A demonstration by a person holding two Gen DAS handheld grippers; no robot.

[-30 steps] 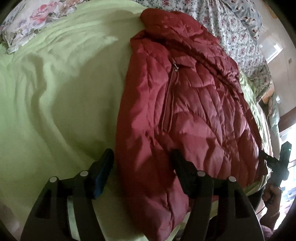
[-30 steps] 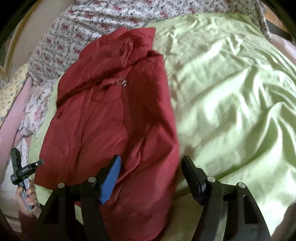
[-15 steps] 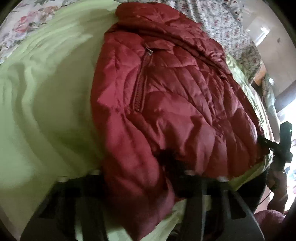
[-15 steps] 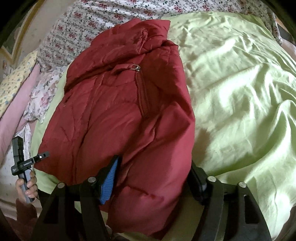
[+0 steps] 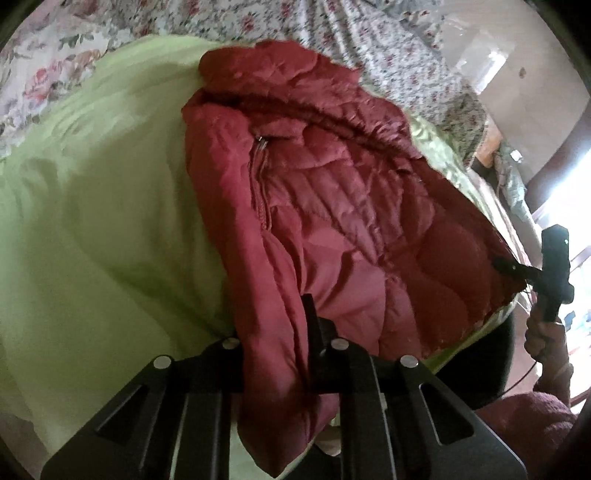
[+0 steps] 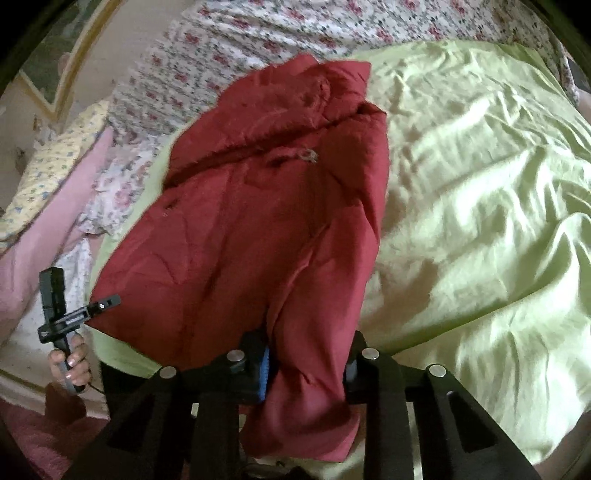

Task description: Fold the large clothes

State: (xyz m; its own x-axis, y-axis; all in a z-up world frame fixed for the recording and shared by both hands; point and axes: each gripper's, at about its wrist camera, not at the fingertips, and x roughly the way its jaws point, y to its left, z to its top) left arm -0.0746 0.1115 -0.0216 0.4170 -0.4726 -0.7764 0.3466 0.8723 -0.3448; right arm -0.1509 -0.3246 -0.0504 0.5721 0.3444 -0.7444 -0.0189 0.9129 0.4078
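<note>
A quilted dark-red padded jacket [image 5: 332,206] is shown lying on a pale green, wrinkled bed cover [image 5: 92,229], its collar end directed towards the flowered bedding [image 5: 369,33] at the far side of that cover. The near hem of the jacket is gathered between the fingers of the left hand-held gripper [image 5: 275,354], whose jaws are closing, with a thick fold of red fabric pinched between them and hanging below. In the right wrist view, another fold of the same hem is caught between the fingers of the right hand-held gripper [image 6: 306,365], whose jaws are likewise closing on the fabric. A blue pad [image 6: 264,373] is seen on one finger, touching the jacket. Each hand-held gripper is visible at the jacket's corner in the other's view, held by a hand [image 6: 70,363].
</note>
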